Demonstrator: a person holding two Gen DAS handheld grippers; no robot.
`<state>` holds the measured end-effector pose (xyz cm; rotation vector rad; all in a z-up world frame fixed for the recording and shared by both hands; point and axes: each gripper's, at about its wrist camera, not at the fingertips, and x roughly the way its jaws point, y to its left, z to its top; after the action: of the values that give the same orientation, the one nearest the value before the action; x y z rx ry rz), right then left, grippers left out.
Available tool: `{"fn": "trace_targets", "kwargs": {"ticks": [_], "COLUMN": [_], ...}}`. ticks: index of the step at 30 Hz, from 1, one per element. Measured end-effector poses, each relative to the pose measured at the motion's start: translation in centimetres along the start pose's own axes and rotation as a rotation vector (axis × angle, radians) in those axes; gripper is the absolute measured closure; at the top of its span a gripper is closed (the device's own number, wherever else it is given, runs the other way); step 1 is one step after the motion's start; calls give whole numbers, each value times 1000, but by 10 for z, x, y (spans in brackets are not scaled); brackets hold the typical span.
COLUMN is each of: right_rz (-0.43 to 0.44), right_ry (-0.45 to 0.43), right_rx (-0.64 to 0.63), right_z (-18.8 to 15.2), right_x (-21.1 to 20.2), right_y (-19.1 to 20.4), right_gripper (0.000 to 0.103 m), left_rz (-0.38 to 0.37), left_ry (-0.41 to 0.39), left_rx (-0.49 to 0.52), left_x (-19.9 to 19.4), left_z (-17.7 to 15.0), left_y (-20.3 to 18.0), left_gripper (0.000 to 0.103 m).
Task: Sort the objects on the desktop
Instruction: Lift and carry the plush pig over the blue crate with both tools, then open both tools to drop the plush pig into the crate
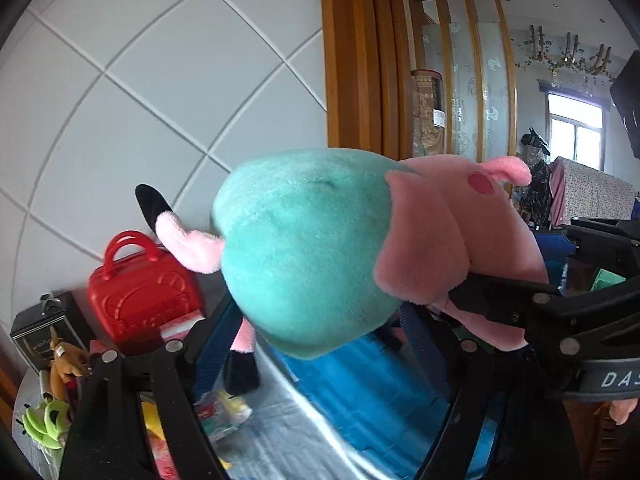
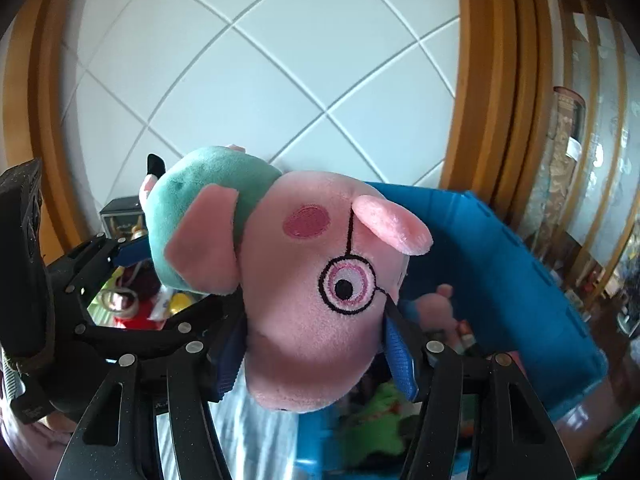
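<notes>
Both grippers clench the pig plush (image 2: pixel 304 280) lengthwise, left gripper (image 1: pixel 320 320) on its teal body, right gripper (image 2: pixel 316 344) on its head, above the blue bin (image 2: pixel 500 264).

white letters "DAS" on a black strap (image 1: pixel 608 380), cut off by frame edge

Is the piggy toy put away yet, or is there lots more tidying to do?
Not yet. Both grippers, left and right, hold the pig plush up over the blue bin, where a smaller pink toy already lies. Left: the red toy handbag and green toy.
</notes>
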<state>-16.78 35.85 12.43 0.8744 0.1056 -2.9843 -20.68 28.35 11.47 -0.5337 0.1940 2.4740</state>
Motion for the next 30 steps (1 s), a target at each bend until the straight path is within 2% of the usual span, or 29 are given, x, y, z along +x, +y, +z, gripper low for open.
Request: {"fn": "trace_targets", "kwargs": {"ticks": [4, 7, 10, 12, 14, 16, 18, 19, 20, 23, 27, 30], "right_rz": [-33, -61, -119, -132, -143, -164, -174, -179, -190, -244, -298, -315], "right_ry": [21, 48, 91, 114, 138, 152, 144, 136, 126, 84, 9, -13], "right_rx": [58, 115, 172, 197, 207, 213, 215, 211, 203, 168, 157, 126], "right_z": [7, 0, -15, -25, -33, -38, -42, -44, -45, -48, -55, -59], "right_x": [0, 10, 28, 38, 43, 48, 44, 40, 38, 20, -13, -29], "right_y": [-89, -142, -184, -203, -212, -221, -219, -217, -216, -201, -187, -176], "right_gripper": [42, 43, 43, 45, 45, 45, 38, 26, 14, 1, 1, 1], "left_rz": [-34, -10, -5, -3, 2, 9, 15, 18, 22, 25, 73, 106], "left_ry": [98, 170, 226, 254, 278, 282, 262, 248, 232, 197, 184, 169], "left_rx": [5, 37, 44, 32, 13, 1, -12, -19, -23, -50, -98, -114], "left_x": [51, 78, 96, 102, 105, 100, 86, 80, 74, 57, 39, 26], "left_z": [30, 38, 37, 30, 24, 19, 11, 8, 6, -2, -13, -17], "left_y": [-66, -109, -132, -135, -136, -133, -125, -123, -121, -112, -107, -109], "left_gripper": [22, 22, 22, 22, 22, 14, 7, 1, 0, 0, 0, 0]}}
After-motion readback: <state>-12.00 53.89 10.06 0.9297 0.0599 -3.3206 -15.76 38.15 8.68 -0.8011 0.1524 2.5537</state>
